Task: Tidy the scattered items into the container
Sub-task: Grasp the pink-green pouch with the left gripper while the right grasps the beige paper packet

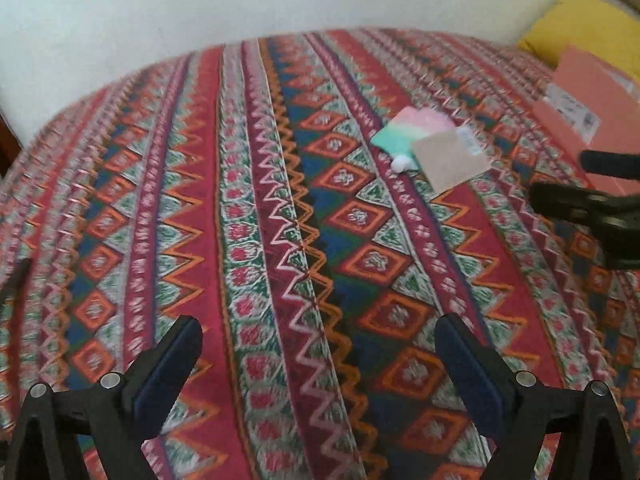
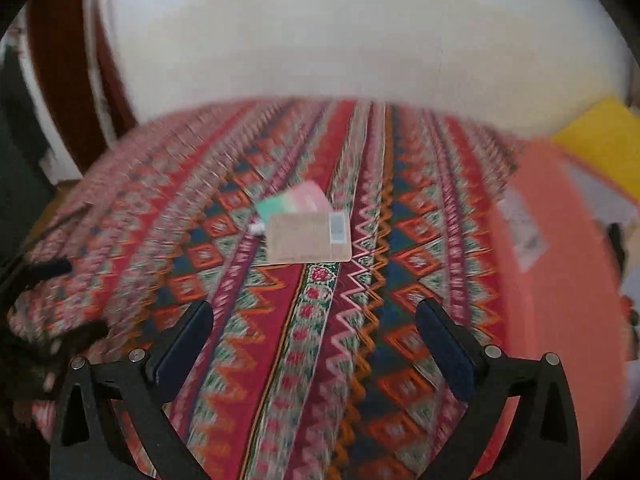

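A pastel green-and-pink item [image 1: 404, 128] with a white pom-pom [image 1: 402, 164] lies on the patterned cloth, partly under a tan card [image 1: 452, 158]. A salmon-pink box [image 1: 592, 120] stands to their right. My left gripper [image 1: 316, 344] is open and empty, well short of them. My right gripper [image 2: 314, 334] is open and empty, with the tan card [image 2: 308, 238] and the pastel item [image 2: 294, 198] ahead of it and the pink box [image 2: 560, 264] on its right. The right gripper's black fingers [image 1: 576, 204] show at the left wrist view's right edge. The right wrist view is blurred.
The bed is covered by a red, blue and green zigzag cloth [image 1: 240, 220]. A yellow cushion [image 1: 584, 28] lies behind the box against a white wall [image 1: 240, 0]. Dark wooden furniture [image 2: 68, 80] stands at the left.
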